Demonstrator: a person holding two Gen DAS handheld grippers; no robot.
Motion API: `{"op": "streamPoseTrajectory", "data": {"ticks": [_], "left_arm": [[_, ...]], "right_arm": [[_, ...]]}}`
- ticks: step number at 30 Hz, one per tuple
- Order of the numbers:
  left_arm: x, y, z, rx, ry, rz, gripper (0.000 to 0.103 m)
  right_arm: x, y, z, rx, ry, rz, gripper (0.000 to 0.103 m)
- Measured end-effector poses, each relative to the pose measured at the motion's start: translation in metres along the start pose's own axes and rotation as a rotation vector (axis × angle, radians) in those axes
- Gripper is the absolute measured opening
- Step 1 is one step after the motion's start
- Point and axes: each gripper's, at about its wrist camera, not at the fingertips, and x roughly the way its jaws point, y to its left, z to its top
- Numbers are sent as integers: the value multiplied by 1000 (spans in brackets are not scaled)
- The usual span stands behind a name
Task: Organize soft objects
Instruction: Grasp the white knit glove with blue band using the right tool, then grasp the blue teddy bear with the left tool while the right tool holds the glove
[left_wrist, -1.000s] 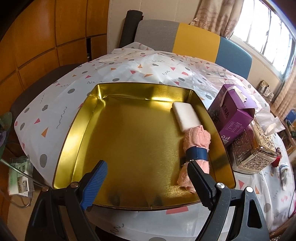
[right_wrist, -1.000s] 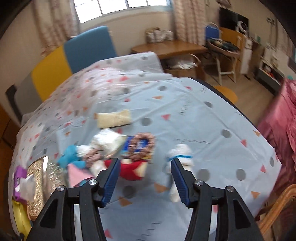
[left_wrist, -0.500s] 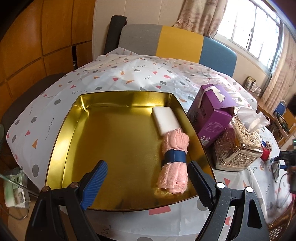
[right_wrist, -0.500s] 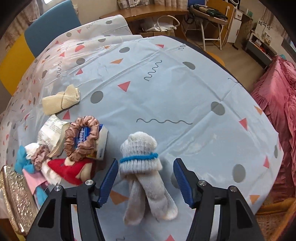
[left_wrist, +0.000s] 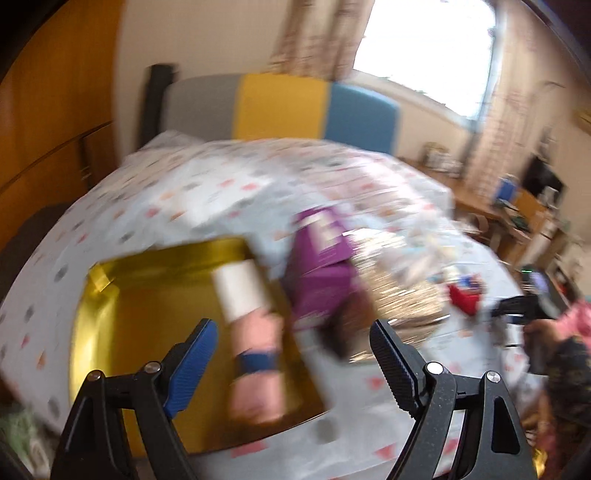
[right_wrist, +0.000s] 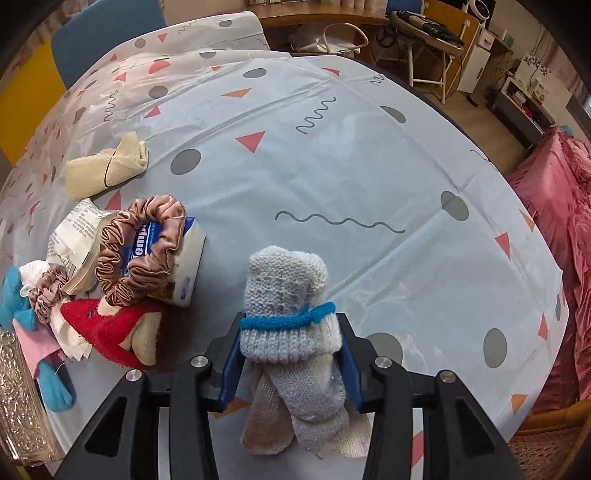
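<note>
My right gripper (right_wrist: 290, 334) is shut on a rolled grey knit sock bundle with a blue band (right_wrist: 286, 295), which lies on the tablecloth. To its left lie a brown satin scrunchie (right_wrist: 138, 251) on a tissue pack, a red plush piece (right_wrist: 107, 325) and a cream folded cloth (right_wrist: 107, 168). My left gripper (left_wrist: 291, 363) is open and empty above the near edge of the gold tray (left_wrist: 147, 295). The tray holds a pink rolled towel with a blue band (left_wrist: 258, 365) and a white pad (left_wrist: 242, 290). The left view is blurred.
A purple box (left_wrist: 323, 280) and a shiny ornate tissue box (left_wrist: 402, 295) stand right of the tray. A blue soft piece (right_wrist: 51, 384) and a smaller scrunchie (right_wrist: 46, 295) lie at the far left. The table's rounded edge drops to a pink bed (right_wrist: 565, 221) at the right.
My right gripper has moved in and shut on the grey sock bundle. My left gripper has swung right and up, so its view is blurred and the tray sits lower left.
</note>
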Motion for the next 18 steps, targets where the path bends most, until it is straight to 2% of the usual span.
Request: {"op": "streamPoseTrajectory", "data": {"ticks": [6, 9, 13, 18], "left_arm": [[25, -88, 64, 168, 32, -176, 80], [50, -137, 95, 244, 71, -225, 80], [102, -188, 120, 292, 147, -216, 77], [190, -215, 128, 235, 347, -180, 75]], "right_arm": [[5, 6, 4, -14, 11, -1, 47], [7, 8, 6, -16, 15, 4, 47], [8, 7, 7, -20, 20, 11, 47], [8, 4, 7, -20, 25, 19, 47]]}}
